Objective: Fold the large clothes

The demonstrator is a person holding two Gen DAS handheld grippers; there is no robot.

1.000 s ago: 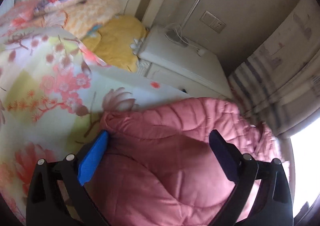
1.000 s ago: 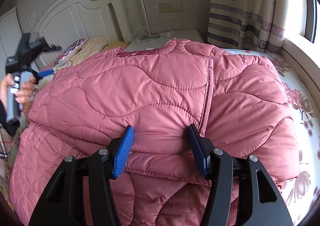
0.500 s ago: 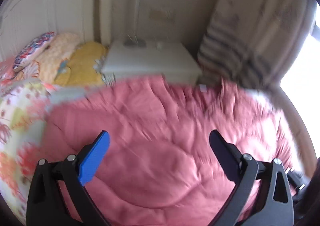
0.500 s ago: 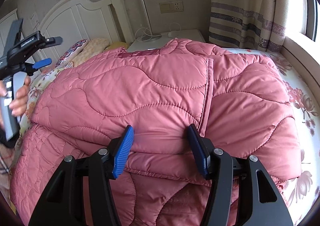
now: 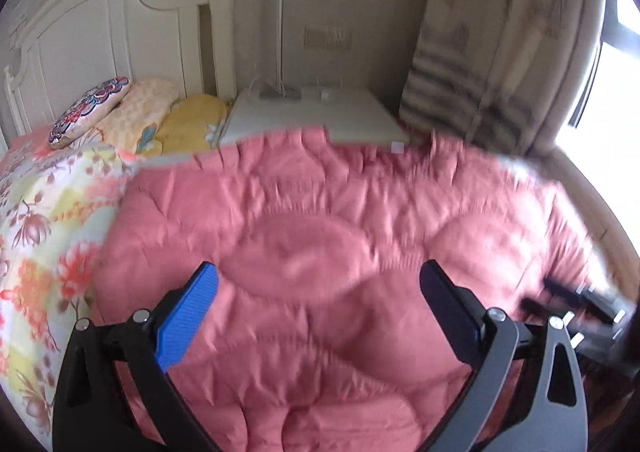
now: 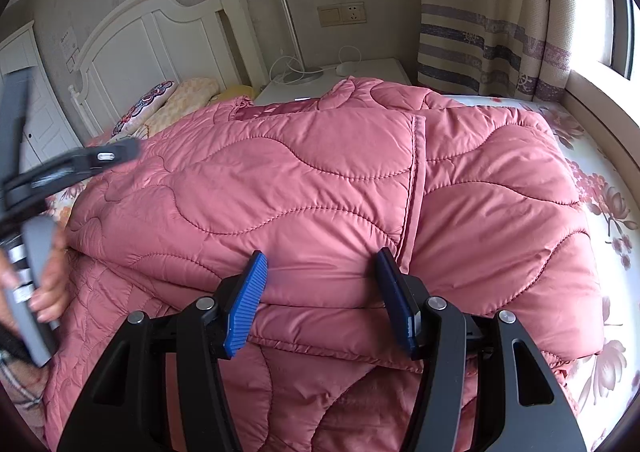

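A pink quilted coat lies folded in thick layers on the flowered bed; it fills the left wrist view too. My right gripper is open, its blue pads on either side of the folded front edge, touching the fabric. My left gripper is open wide and empty, held above the coat's left part. It also shows at the left edge of the right wrist view, held in a hand.
A flowered bedsheet lies left of the coat. Pillows sit by the white headboard. A white nightstand with a lamp stands behind. A striped curtain and a window ledge are to the right.
My left gripper has swung right from over the bedsheet to above the coat and come nearer to the right gripper. The right gripper and the coat have stayed still.
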